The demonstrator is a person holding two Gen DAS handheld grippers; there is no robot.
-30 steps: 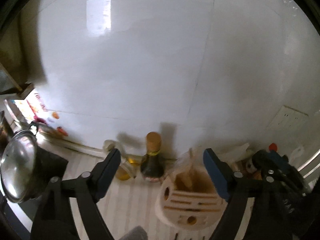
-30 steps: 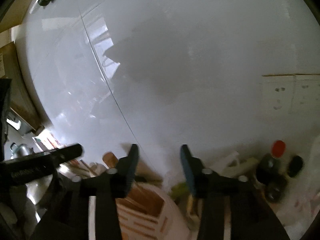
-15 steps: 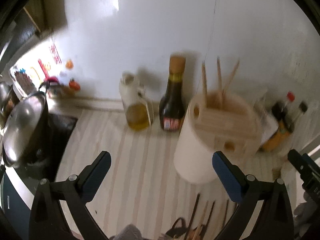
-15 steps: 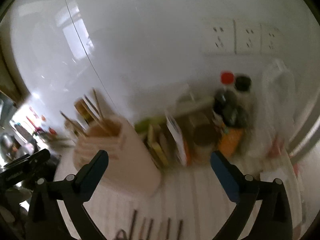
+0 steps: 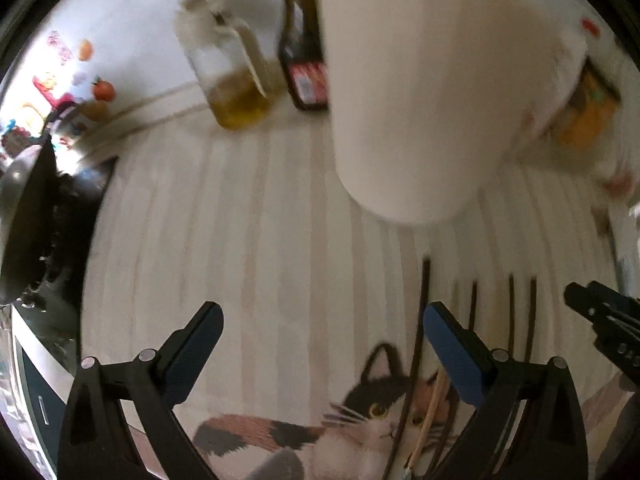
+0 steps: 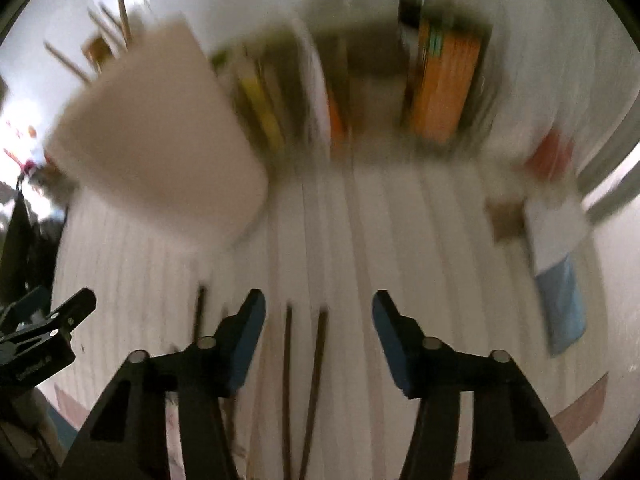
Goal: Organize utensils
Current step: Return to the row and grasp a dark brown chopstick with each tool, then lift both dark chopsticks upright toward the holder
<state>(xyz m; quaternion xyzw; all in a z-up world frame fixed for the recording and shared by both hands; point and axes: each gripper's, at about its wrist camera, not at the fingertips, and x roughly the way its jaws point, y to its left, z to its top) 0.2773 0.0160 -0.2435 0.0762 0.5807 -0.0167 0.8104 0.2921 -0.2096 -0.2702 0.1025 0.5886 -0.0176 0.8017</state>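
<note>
The counter (image 5: pixel 248 216) is pale with faint lengthwise stripes, and a mat (image 5: pixel 332 432) printed with a calico cat lies at its near edge. Thin dark chopsticks (image 5: pixel 420 344) lie side by side on the counter and over the mat, with one lighter wooden stick (image 5: pixel 430 416) among them. Behind them stands the holder (image 5: pixel 416 92), a smooth cream cylinder, with more sticks rising from its top in the right view. Left of it are a clear glass oil jug (image 5: pixel 232 80) with yellow oil at the bottom and a dark bottle (image 5: pixel 304 60) with a red label. A steel pot lid (image 5: pixel 20 208) shines at the far left.

The left gripper (image 5: pixel 320 332) hangs over the counter with its blue-padded fingers spread wide and nothing between them. The right gripper (image 6: pixel 318 320) stands about half open, its jaws having just been closing; two chopsticks (image 6: pixel 304 380) lie on the counter in the gap, not touched by the pads.

A second ago both cameras faced the white wall, with the holder low in view. Both now look steeply down at the counter, the holder looms large, and the right view is heavily blurred.
</note>
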